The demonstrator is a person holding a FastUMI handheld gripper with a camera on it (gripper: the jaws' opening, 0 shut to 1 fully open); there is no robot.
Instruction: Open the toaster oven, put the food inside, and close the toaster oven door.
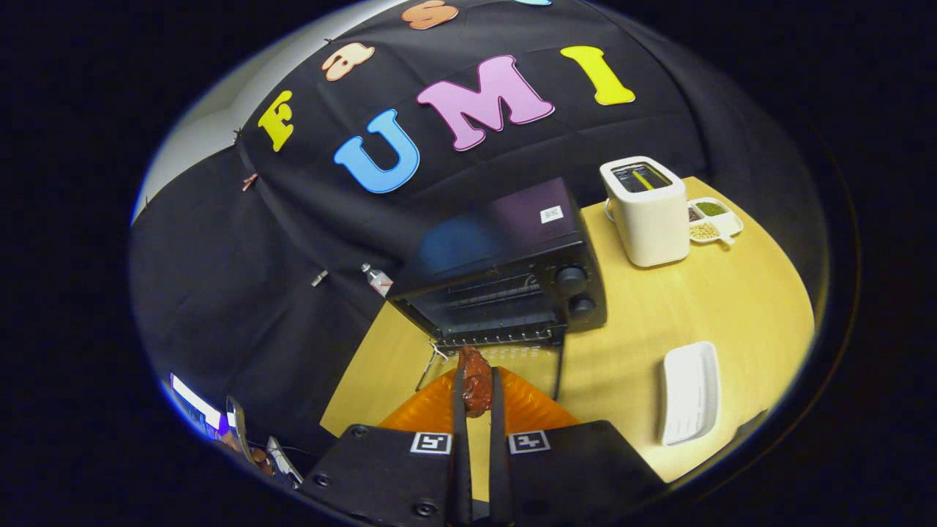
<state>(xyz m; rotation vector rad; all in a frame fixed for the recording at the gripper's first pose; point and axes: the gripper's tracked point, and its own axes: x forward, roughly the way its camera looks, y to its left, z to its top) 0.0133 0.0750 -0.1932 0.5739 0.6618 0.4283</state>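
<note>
A black toaster oven [505, 274] stands on the wooden table [688, 307], its glass door [490, 366] folded down flat toward me and the wire rack showing inside. My gripper [476, 377] is shut on a reddish-brown piece of food [476, 384], both fingers pressing its sides. The food hangs just in front of the oven's mouth, above the lowered door. An orange plate [527, 406] lies below and behind the food, close to the fingers.
A white slot toaster [648, 212] stands to the right beyond the oven, with a small divided dish of grains [714, 219] beside it. A white rectangular tray [688, 391] lies at the right of the fingers. Black cloth walls close off the back and left.
</note>
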